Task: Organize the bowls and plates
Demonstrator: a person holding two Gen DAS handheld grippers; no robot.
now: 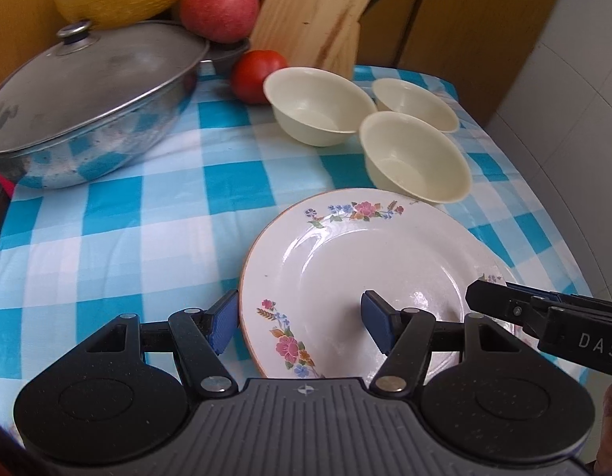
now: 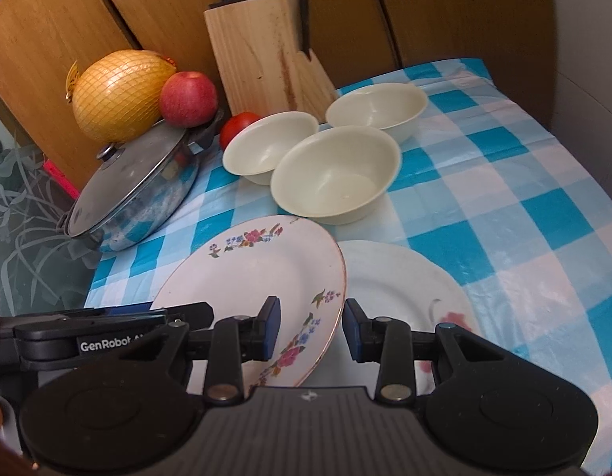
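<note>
1. Our desk (image 2: pixel 504 182) wears a blue-checked cloth.
2. Both grippers straddle the flowered plate (image 2: pixel 262 273) rims: left gripper (image 1: pixel 302 321) and right gripper (image 2: pixel 312 327), jaws wide, nothing clamped.
3. Beside it lies a second plate (image 2: pixel 401 281), apparently the stacking target.
4. Three cream bowls (image 2: pixel 337 174) crowd behind the flowered plate.

The left tongs (image 1: pixel 300 323) stand wide apart, blue pads (image 1: pixel 222 323) facing each other, level and pointing forward. The right tongs (image 2: pixel 312 327) are likewise parted. Each reaches in across the other's front from the outer side, their tips near together.
</note>
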